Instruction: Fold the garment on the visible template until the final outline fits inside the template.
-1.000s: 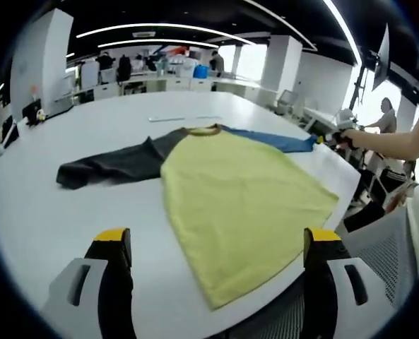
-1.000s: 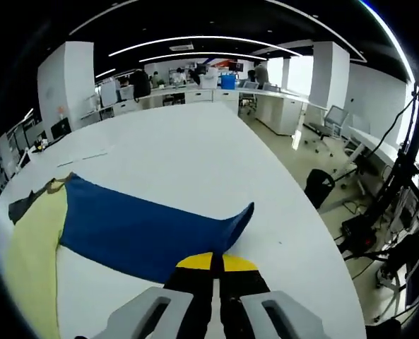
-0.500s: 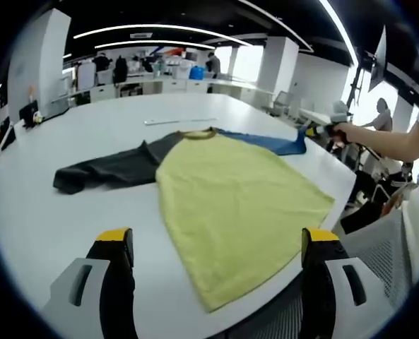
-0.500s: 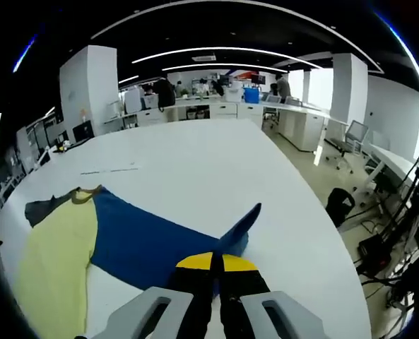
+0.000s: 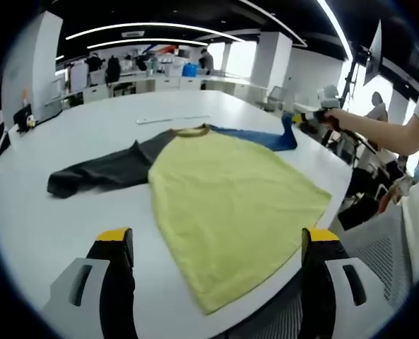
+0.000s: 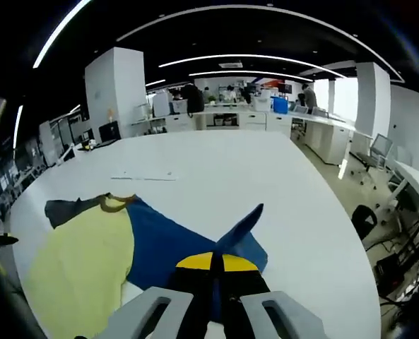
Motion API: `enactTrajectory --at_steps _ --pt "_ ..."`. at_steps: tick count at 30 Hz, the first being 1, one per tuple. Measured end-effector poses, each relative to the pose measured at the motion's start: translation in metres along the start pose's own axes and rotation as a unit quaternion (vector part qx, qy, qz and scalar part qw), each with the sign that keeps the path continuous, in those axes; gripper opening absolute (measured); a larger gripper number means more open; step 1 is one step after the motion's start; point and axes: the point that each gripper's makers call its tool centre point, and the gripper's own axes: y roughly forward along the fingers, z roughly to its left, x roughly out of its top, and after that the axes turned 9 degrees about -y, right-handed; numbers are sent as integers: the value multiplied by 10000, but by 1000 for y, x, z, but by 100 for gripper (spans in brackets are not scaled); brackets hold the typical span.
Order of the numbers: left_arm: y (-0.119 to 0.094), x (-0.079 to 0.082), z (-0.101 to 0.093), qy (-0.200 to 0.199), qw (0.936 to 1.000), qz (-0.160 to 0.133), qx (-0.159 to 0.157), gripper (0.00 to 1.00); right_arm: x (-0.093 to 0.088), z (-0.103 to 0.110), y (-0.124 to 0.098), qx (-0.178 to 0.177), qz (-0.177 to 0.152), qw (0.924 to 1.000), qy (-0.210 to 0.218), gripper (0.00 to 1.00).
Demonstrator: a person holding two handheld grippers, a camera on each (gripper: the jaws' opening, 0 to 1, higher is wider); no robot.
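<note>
A T-shirt lies flat on the white table [image 5: 89,120]: yellow body [image 5: 230,205], dark grey sleeve [image 5: 99,173] stretched left, blue sleeve [image 5: 255,135] at the far right. My left gripper [image 5: 216,247] hangs open over the near table edge, yellow-tipped fingers either side of the shirt's hem, touching nothing. My right gripper [image 6: 213,265] is shut on the blue sleeve [image 6: 167,240], whose cuff end [image 6: 241,222] is lifted off the table. In the left gripper view that gripper [image 5: 311,116] is held by a hand at the sleeve's raised end. The yellow body [image 6: 82,268] and brown collar [image 6: 114,203] lie left.
A thin strip [image 5: 174,119] lies on the table beyond the collar. The table edge runs close on the right, with chairs [image 5: 379,247] and a person [image 5: 375,106] past it. Desks and people stand at the far end of the room.
My right gripper has lifted the blue sleeve's end and carried it inward toward the shirt body; the sleeve now lies shorter and bunched. The left gripper has stayed open in place.
</note>
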Motion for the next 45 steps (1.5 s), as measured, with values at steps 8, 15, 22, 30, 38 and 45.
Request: enactTrajectory --at_steps 8,15,22,30,38,45 --pt "1 0 0 12 10000 1 8 94 12 24 15 246 -124 9987 -424 0" --pt "1 0 0 -23 10000 -7 6 94 20 41 25 410 -111 9976 -545 0" --pt "1 -3 0 -48 10000 20 -5 94 26 58 31 564 -93 9963 -638 0" --pt "2 -3 -1 -43 10000 29 -30 94 34 80 37 753 -99 9940 -784 0" --pt "3 -4 -3 -32 10000 63 -41 93 41 101 44 883 -129 9921 -883 0" --pt "2 -6 -2 -46 10000 80 -34 93 48 122 50 1021 -170 9904 -918 0"
